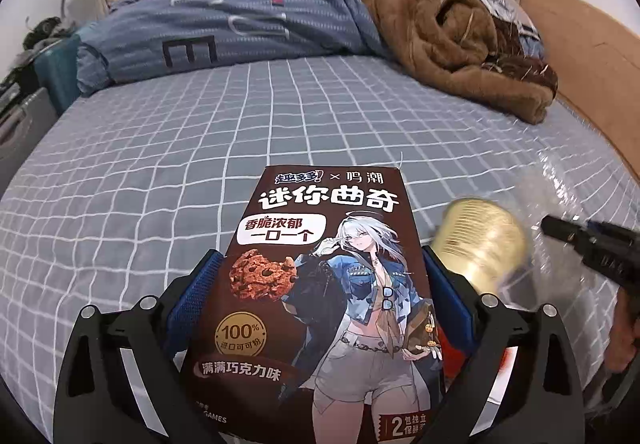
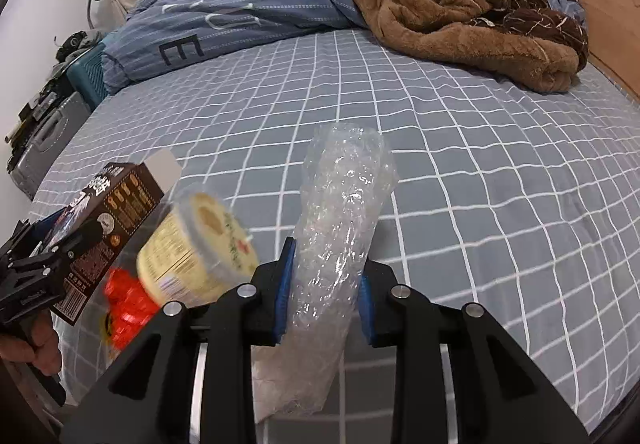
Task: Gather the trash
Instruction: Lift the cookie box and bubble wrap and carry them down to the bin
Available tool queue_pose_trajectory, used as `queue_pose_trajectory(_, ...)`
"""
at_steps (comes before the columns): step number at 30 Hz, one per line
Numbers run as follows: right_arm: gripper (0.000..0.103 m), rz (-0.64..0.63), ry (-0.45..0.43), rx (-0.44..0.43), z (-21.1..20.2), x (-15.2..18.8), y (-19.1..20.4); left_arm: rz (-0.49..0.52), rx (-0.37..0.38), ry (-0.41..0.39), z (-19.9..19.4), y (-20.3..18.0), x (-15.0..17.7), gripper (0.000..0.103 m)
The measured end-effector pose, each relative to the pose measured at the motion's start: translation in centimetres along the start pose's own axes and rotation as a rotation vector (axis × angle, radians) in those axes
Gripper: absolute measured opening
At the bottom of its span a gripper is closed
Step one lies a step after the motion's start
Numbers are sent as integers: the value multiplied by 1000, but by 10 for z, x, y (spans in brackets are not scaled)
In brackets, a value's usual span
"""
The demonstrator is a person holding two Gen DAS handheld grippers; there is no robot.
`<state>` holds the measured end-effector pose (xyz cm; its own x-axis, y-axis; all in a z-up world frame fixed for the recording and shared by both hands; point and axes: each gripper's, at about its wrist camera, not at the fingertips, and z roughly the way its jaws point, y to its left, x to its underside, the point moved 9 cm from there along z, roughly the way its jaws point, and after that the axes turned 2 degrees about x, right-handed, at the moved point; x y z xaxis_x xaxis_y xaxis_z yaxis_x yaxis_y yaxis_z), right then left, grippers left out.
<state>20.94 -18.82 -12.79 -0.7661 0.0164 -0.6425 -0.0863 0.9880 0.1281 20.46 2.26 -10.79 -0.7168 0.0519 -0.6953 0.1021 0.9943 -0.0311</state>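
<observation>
While the big bed with the blue-grey checked sheet [image 2: 480, 171] lies bare ahead, the trash is up in the claws. The left gripper [image 1: 320, 284] pinches the tall brown cookie box [image 1: 328, 284], long side pointing to twelve o'clock. The right gripper [image 2: 326, 284] pinches the clear crinkly plastic bag [image 2: 340, 211], also pointing to twelve. A pale yellow round tub [image 2: 200, 248] sits between, at ten o'clock from the right claw, nearer the box.

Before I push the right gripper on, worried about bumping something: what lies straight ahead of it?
Past the bubble wrap that the right gripper holds, only bare checked bedsheet; the brown blanket looks farther off.
</observation>
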Motion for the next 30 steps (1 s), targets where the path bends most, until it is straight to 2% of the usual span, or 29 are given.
queue_pose_trajectory(3, 27, -12, -9, -3, -15, 7, 5, -4, -42, -32, -23, -3, 3, 93)
queue_pose_trajectory(8, 27, -27, -21, -13, -41, 20, 15, -31, -54, -69, -55, -10, 10, 92)
queue_pose_trajectory(16, 27, -62, -53, -20, -82, 37, 31, -67, -66, -67, -84, -17, 32, 92)
queue_pose_trajectory(30, 27, -70, -35, -43, -130, 90, 42, -98, -90, -88, -147, -28, 80, 92)
